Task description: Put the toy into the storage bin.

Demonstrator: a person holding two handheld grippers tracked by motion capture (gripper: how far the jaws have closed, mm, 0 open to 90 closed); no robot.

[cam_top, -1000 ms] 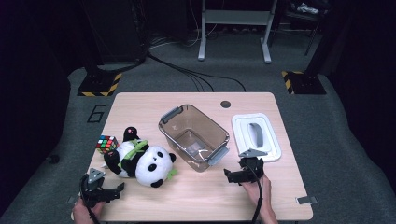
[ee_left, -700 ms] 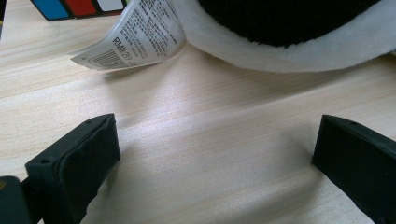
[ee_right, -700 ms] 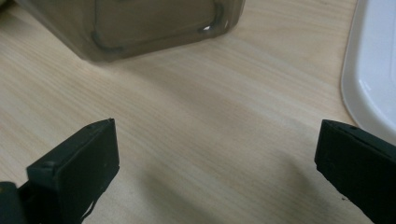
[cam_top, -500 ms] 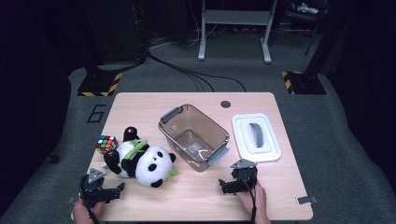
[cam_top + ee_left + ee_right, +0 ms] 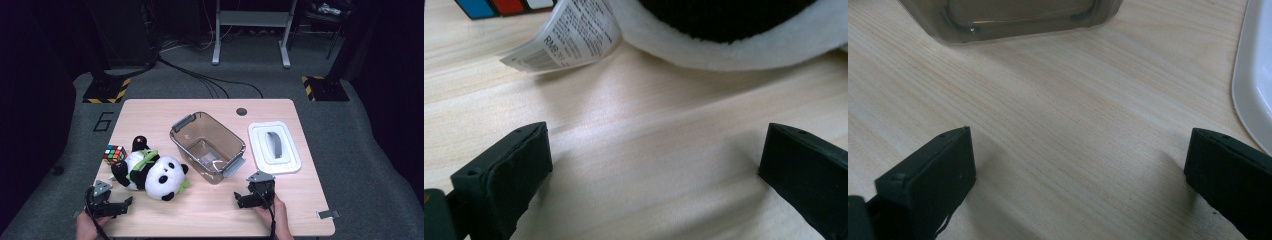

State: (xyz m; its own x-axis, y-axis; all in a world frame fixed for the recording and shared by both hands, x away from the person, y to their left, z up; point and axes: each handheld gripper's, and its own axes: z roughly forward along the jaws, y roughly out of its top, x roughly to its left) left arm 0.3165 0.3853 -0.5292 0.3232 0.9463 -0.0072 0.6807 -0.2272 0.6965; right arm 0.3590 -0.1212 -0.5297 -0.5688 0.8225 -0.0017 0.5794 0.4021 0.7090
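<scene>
- Panda plush (image 5: 152, 172) lies on its side at the near left of the wooden table (image 5: 150, 112), head toward the right, a green ribbon round its neck.
- Left gripper (image 5: 121, 206) rests low on the table just near of the panda, jaws spread wide with nothing between them; in the left gripper view bare wood fills the gap, and the plush's white fur (image 5: 734, 45) and its printed label (image 5: 569, 35) lie just beyond (not touching either jaw).
- Puzzle cube (image 5: 114, 154) sits at the far left side of the panda, close against it; its coloured squares (image 5: 506, 6) edge the top of the left gripper view.
- Right gripper (image 5: 240, 199) rests on the table at the near right, held in a hand (image 5: 275, 212), jaws likewise wide apart and empty.
- Clear tub (image 5: 207, 146) stands open in the middle of the table, turned at an angle, just far of the right gripper; its near wall (image 5: 1013, 17) shows in the right gripper view.
- White lid (image 5: 274, 146) with a grey handle lies flat to the right of the tub, apart from it; its rim (image 5: 1255, 75) shows at the right of the right gripper view.
</scene>
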